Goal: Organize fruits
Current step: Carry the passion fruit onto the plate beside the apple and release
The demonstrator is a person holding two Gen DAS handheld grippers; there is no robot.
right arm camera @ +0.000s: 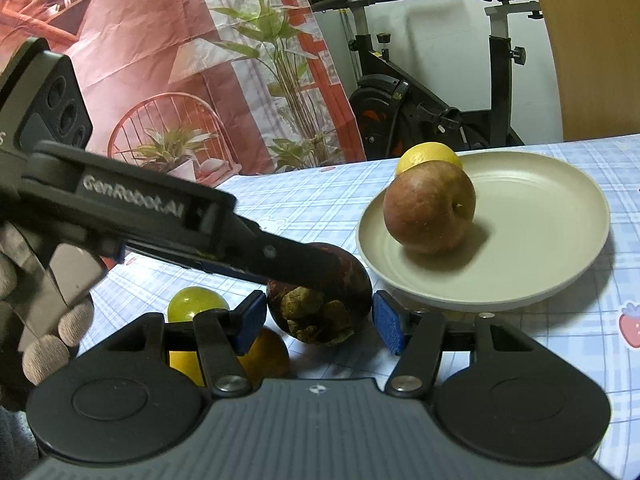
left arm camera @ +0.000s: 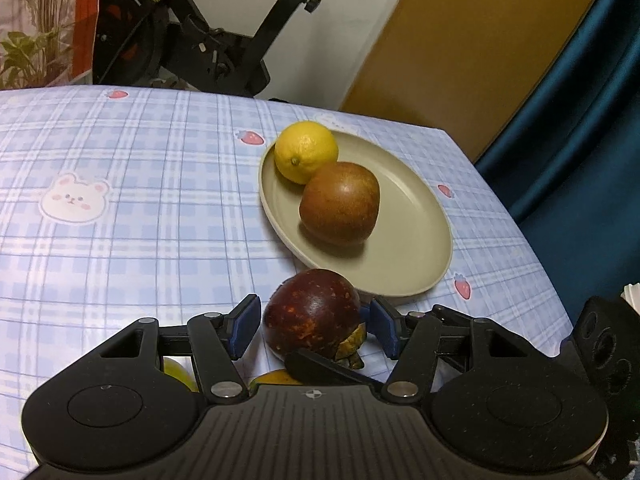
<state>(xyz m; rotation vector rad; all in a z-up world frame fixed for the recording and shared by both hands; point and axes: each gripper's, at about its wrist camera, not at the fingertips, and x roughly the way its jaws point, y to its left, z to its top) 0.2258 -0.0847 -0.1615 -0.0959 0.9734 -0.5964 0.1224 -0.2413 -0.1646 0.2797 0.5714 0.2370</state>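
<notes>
**Mangosteen between both my grippers, just short of the plate**

The mangosteen (left arm camera: 314,314) is round and hard-shelled, dark maroon with orange-brown scuffs and a dry, knobbly brown calyx facing my right camera. It sits on the tablecloth (left arm camera: 120,208) just beside the near rim of the plate (left arm camera: 412,216), not on it. My left gripper (left arm camera: 314,326) is spread, its blue ridged pads on either side of the fruit; a small gap shows at each pad. My right gripper (right arm camera: 320,322) is spread as well, the fruit lying in front of its blue pads, untouched by them.

The plate is a smooth, matte beige dish with a low rim. On it rest a dimpled yellow lemon (left arm camera: 306,152) at the far edge and a russet-red apple (left arm camera: 340,208) touching it, nearer the mangosteen.

On the near side of the mangosteen, away from the plate, lie a glossy green grape (right arm camera: 196,304) and a yellow-orange fruit (right arm camera: 264,354), partly hidden by my right gripper.

The tablecloth is pale blue plaid, printed with bears and strawberries. Beyond the plate stands a black exercise bike (right arm camera: 420,104) by a white wall, with a red printed backdrop (right arm camera: 160,40) beside it.
</notes>
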